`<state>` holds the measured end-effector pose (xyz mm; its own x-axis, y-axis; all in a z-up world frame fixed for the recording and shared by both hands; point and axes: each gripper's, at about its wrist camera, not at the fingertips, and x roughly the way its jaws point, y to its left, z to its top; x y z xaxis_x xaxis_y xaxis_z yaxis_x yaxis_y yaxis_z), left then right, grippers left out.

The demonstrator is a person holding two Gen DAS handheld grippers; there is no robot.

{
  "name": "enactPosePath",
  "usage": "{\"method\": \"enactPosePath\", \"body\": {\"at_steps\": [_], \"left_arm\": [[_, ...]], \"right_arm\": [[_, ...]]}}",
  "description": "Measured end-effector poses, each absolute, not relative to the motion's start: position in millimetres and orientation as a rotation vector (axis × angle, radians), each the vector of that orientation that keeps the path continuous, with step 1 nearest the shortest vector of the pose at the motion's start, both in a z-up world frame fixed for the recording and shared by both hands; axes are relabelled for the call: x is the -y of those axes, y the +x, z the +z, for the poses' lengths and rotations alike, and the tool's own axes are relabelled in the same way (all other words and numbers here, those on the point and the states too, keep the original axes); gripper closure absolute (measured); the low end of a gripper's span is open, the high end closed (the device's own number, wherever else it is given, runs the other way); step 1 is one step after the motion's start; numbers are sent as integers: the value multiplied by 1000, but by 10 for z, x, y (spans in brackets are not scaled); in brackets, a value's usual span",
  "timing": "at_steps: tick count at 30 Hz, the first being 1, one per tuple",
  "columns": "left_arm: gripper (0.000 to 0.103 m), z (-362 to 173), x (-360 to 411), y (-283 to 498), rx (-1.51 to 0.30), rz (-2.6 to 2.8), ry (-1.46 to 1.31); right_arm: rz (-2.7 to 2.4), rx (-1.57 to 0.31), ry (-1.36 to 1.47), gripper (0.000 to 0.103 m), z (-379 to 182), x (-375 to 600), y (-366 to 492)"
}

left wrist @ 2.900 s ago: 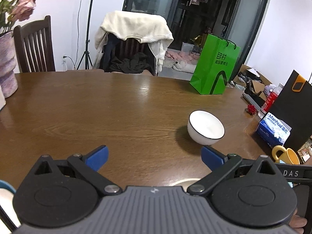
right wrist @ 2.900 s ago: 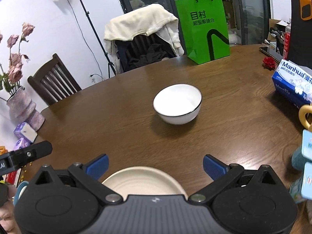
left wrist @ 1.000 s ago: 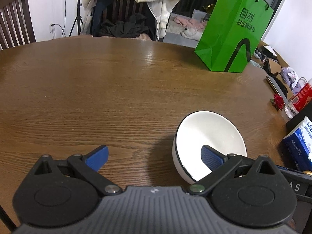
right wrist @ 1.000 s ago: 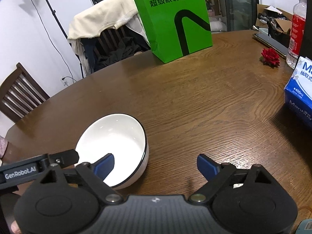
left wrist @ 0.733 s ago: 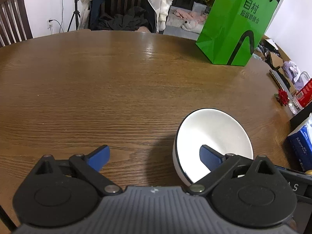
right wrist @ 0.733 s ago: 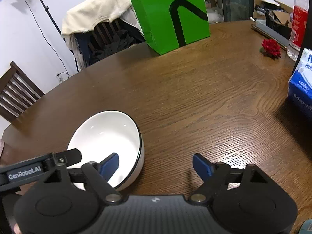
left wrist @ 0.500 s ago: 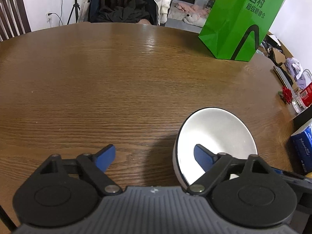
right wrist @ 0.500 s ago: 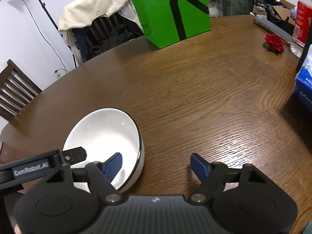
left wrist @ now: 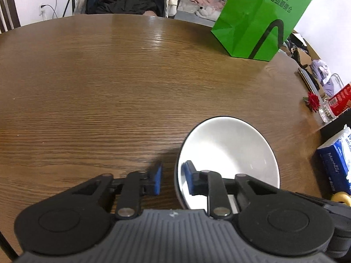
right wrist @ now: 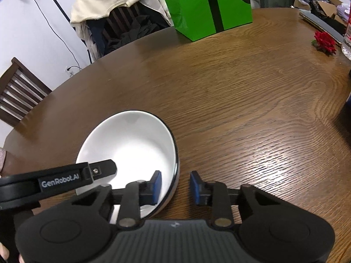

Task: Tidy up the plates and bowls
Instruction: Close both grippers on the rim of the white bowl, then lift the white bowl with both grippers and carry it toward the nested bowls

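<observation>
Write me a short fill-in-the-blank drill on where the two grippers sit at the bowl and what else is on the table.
1. The left gripper and the right gripper each straddle the rim of the white ____.
2. The shopping bag standing at the far side of the table is ____.
3. Each gripper has one blue pad inside the bowl and the other ____ it.
4. The small flower lying on the table is ____.

Missing words: bowl; green; outside; red

Two wrist cameras look steeply down along their fingers, close over a wooden table point(left wrist: 109, 76); both views share the white bowl point(left wrist: 230, 144), seen from opposite sides, and a green bag point(right wrist: 208, 6).
</observation>
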<state>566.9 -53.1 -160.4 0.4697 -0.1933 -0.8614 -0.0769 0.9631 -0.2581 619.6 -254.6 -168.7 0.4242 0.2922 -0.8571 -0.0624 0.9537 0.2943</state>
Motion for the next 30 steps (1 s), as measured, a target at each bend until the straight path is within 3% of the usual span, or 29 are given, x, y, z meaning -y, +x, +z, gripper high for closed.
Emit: {"method": "enactPosePath", "body": {"at_steps": [4,30], "left_arm": [[91,-1608,559,5672,-1084,-91,-280],[90,-1542,634,5633,-1076,-84,-229]], "right_arm": [[237,-1116,233,86,-1678,2531,6192],[227,-1094,237,87,-1652,2543,6132]]}}
